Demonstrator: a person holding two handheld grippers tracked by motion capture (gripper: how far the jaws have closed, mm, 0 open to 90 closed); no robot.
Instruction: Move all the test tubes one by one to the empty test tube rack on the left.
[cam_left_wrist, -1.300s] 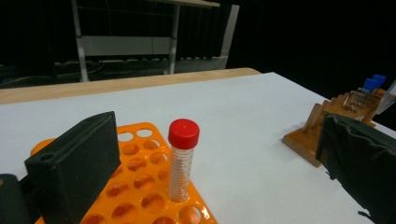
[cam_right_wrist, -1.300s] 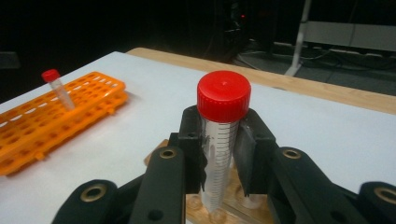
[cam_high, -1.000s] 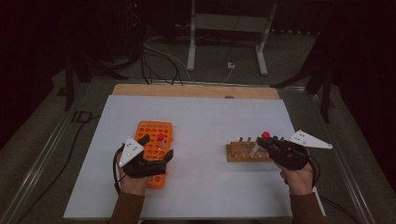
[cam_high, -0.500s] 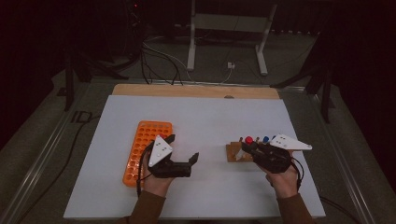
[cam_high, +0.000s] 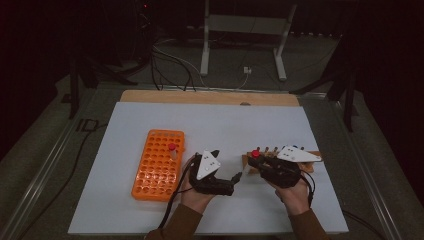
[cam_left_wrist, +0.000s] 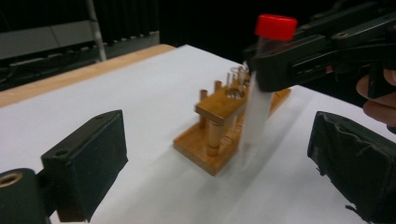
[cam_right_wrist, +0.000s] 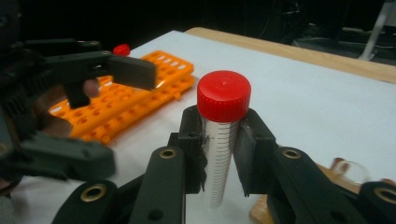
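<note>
**Red-capped tube held between two racks**

Item 1. Right gripper (cam_high: 256, 165): held in the person's right hand, near the right part of the table. Its two black jaws are clamped on a clear tube (cam_right_wrist: 219, 158) with a red cap (cam_right_wrist: 223, 95); the pads press on the tube just under the cap. The tube stands upright in the grip, graduation marks visible on its wall. In the left gripper view the tube hangs blurred, just in front of the wooden rack (cam_left_wrist: 224, 126), its lower end clear of the rack's top board.

Item 2. Left gripper (cam_high: 227, 167): held in the person's left hand, between the two racks. Jaws wide apart and have just been closing a little; nothing lies between the pads (cam_left_wrist: 88, 163). It points toward the right gripper and the held tube.

Item 3. Wooden rack: small, light brown, with holes in its top board, on the white table sheet (cam_high: 210, 125) just behind the right gripper. Further tube tops show in it; their number cannot be told.

Item 4. Orange rack (cam_high: 159, 163): flat plastic tray with many round holes, lying left of the left gripper. One red-capped tube (cam_high: 172, 149) stands in it near the far right side.

Item 5. Wooden strip (cam_high: 210, 97): runs along the far edge of the white sheet.
</note>
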